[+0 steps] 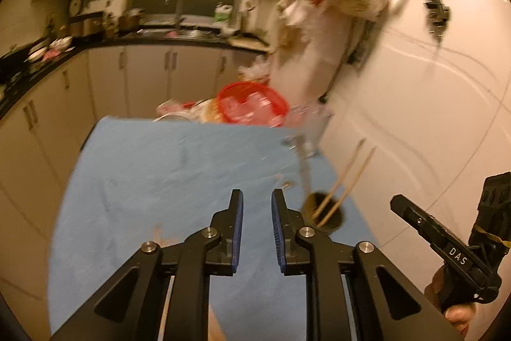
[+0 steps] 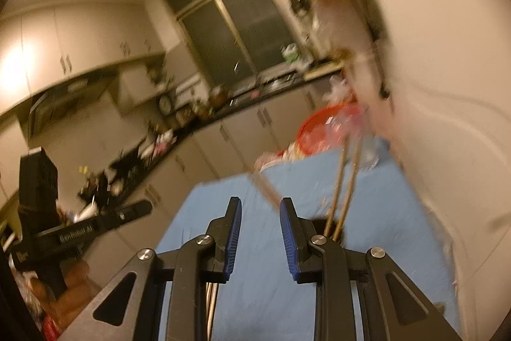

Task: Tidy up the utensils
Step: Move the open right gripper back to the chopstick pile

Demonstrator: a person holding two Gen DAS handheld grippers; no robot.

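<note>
A blue cloth (image 1: 179, 181) covers the table. A dark round utensil holder (image 1: 324, 211) stands near its right edge with two wooden chopsticks (image 1: 345, 181) leaning out of it. A metal utensil (image 1: 301, 160) stands blurred beside them. My left gripper (image 1: 257, 197) is open and empty, just left of the holder. In the right wrist view my right gripper (image 2: 260, 205) is open and empty; the chopsticks (image 2: 343, 181) rise from the holder (image 2: 332, 229) behind its right finger. A blurred wooden stick (image 2: 265, 187) lies past the fingertips. More sticks (image 2: 210, 302) show under the gripper.
A red basket (image 1: 252, 106) and clutter sit at the table's far end. A white wall (image 1: 415, 117) runs along the right side. Kitchen cabinets and a dark counter (image 1: 127, 66) lie to the left. The other gripper's body (image 1: 463, 251) shows at right.
</note>
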